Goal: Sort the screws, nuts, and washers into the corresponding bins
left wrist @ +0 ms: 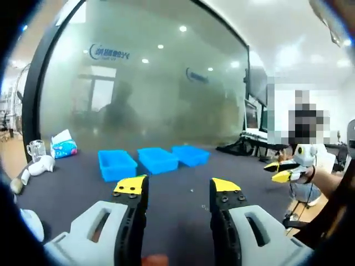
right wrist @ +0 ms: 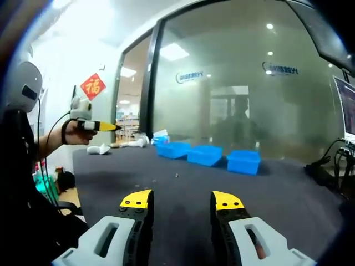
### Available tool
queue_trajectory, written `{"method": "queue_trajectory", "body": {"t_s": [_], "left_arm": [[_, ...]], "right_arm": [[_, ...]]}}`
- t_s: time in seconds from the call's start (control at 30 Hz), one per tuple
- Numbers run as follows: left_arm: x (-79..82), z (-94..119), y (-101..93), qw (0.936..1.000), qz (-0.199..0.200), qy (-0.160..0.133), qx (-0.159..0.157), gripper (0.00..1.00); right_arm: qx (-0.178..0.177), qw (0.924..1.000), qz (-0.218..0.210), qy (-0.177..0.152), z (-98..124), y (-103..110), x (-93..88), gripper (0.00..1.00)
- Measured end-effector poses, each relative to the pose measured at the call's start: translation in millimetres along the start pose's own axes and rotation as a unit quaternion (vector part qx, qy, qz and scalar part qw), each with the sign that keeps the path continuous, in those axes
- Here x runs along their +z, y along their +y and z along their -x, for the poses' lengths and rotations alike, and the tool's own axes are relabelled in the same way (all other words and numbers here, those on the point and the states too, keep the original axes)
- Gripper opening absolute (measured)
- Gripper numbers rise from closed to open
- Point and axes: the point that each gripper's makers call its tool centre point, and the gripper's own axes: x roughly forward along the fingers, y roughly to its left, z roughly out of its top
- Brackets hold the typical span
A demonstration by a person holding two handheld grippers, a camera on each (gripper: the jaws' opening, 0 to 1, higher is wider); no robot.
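tiny specks on table (right wrist: 183, 191) unidentifiable, bins' (left wrist: 158, 159) contents hidden

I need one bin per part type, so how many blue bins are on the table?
3, in one row on the dark table before the glass wall: left bin, middle bin, right bin. None appears hidden.

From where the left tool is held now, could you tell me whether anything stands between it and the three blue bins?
Nothing visible does: bare dark tabletop lies between the open left tool and the three blue plastic bins. Only a few tiny specks, likely hardware, lie there.
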Motion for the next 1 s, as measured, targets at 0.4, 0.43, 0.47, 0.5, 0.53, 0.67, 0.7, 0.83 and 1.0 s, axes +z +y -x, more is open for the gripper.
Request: {"method": "queue_trajectory", "body": {"t_s": [0.4, 0.43, 0.47, 0.5, 0.53, 0.67, 0.7, 0.83, 1.0], "left_arm": [[-22.0, 32.3, -5.9, 0.9997, -0.007, 0.014, 0.021, 0.44], [-24.4, 34.9, -4.9, 0.9996, -0.007, 0.015, 0.023, 0.44], [-26.2, 37.5, -3.2, 0.9995, -0.004, 0.016, 0.027, 0.44], [-27.6, 40.0, -1.3, 0.9994, 0.002, 0.016, 0.03, 0.44], [-28.4, 41.6, -0.4, 0.9993, 0.005, 0.016, 0.032, 0.44], [-33.5, 49.6, 2.5, 0.9989, 0.009, 0.021, 0.041, 0.44], [-35.2, 51.1, 2.6, 0.9988, 0.008, 0.024, 0.042, 0.44], [-41.6, 56.0, 4.5, 0.9984, 0.002, 0.038, 0.043, 0.46], [-45.3, 59.4, 8.4, 0.9977, -0.007, 0.046, 0.049, 0.46]], "right_arm": [[-0.001, 1.0, 0.0, 0.0, 0.8, 0.4, -1.5, 0.37], [-0.001, 1.0, 0.0, -0.001, 0.9, 0.5, -1.2, 0.37], [0.0, 1.0, 0.0, -0.001, 1.0, 0.8, -1.0, 0.37], [0.0, 1.0, 0.0, -0.001, 1.2, 0.9, -0.8, 0.37], [0.0, 1.0, 0.0, -0.001, 1.4, 1.0, -0.9, 0.37], [0.0, 1.0, 0.001, -0.001, 2.5, 2.2, -0.7, 0.37], [0.0, 1.0, 0.001, -0.001, 2.7, 2.3, -0.8, 0.37], [0.0, 1.0, 0.002, 0.001, 3.3, 3.3, -1.0, 0.37], [0.002, 1.0, 0.003, 0.002, 3.5, 4.2, -0.9, 0.37]]}}
